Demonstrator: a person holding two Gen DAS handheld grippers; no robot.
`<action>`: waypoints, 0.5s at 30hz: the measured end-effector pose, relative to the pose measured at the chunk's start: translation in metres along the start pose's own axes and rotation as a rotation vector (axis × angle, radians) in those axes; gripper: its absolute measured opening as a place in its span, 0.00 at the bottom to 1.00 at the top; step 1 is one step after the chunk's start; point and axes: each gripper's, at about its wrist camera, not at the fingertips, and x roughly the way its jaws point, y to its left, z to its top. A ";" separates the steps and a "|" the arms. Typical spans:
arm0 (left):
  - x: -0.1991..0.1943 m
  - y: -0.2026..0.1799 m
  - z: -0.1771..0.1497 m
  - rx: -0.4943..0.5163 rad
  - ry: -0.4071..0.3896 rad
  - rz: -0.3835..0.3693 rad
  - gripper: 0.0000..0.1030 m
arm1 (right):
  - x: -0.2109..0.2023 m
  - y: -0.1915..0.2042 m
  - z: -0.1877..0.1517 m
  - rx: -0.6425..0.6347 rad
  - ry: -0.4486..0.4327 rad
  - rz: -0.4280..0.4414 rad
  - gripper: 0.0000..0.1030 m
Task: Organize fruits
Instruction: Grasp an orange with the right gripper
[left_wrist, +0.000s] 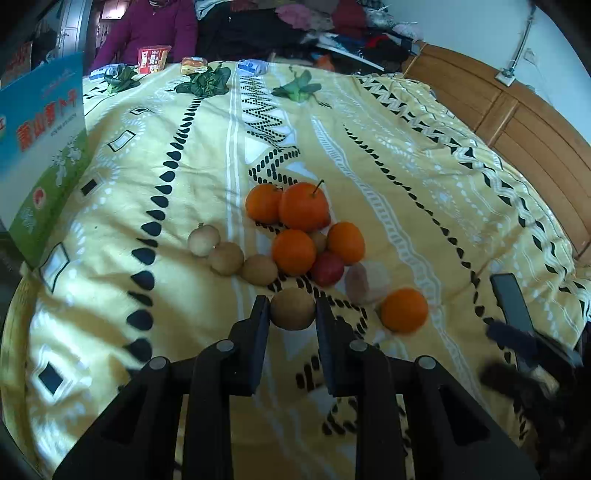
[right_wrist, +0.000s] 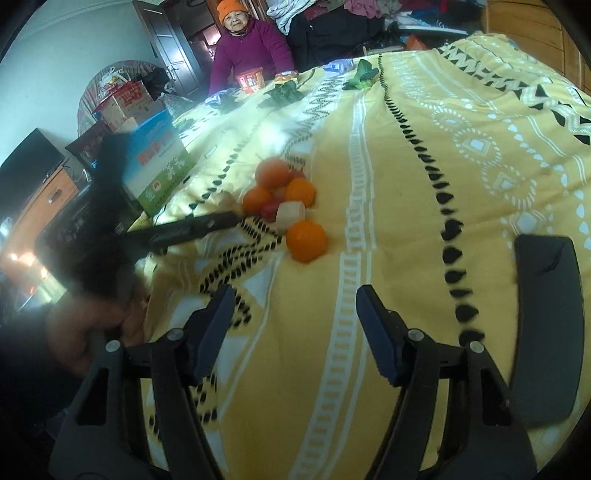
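Blur and frame edges hide much of a fruit-strewn bedspread.

In the right wrist view, the left gripper (right_wrist: 221, 221) and the hand (right_wrist: 99, 325) at 8 o'clock are smeared by blur. In the left wrist view, the box (left_wrist: 44, 147) at 9 o'clock is cut by the edge; a pale fruit (left_wrist: 364, 282) beside the red apple (left_wrist: 328, 268) is too blurred to name; a small fruit (left_wrist: 318, 240) sits half hidden among the oranges (left_wrist: 293, 252).

Wide open bedspread (right_wrist: 424, 192) ahead of the right claw (right_wrist: 295, 325), nothing between its jaws. Left of that lane sits the lone orange (right_wrist: 306, 240), then the fruit pile (left_wrist: 303, 229) crowding the middle. The left claw (left_wrist: 292, 314) blocks the near side there. A blue and green box (left_wrist: 44, 147) walls off the left edge.
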 end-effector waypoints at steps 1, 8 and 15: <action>-0.003 0.001 -0.003 0.001 0.004 -0.001 0.24 | 0.007 0.000 0.004 -0.005 -0.001 -0.007 0.67; -0.003 0.011 -0.012 -0.032 0.025 -0.001 0.24 | 0.056 0.002 0.021 -0.056 0.045 -0.037 0.67; -0.018 0.013 -0.006 -0.034 -0.002 0.000 0.24 | 0.074 0.000 0.021 -0.055 0.110 -0.028 0.36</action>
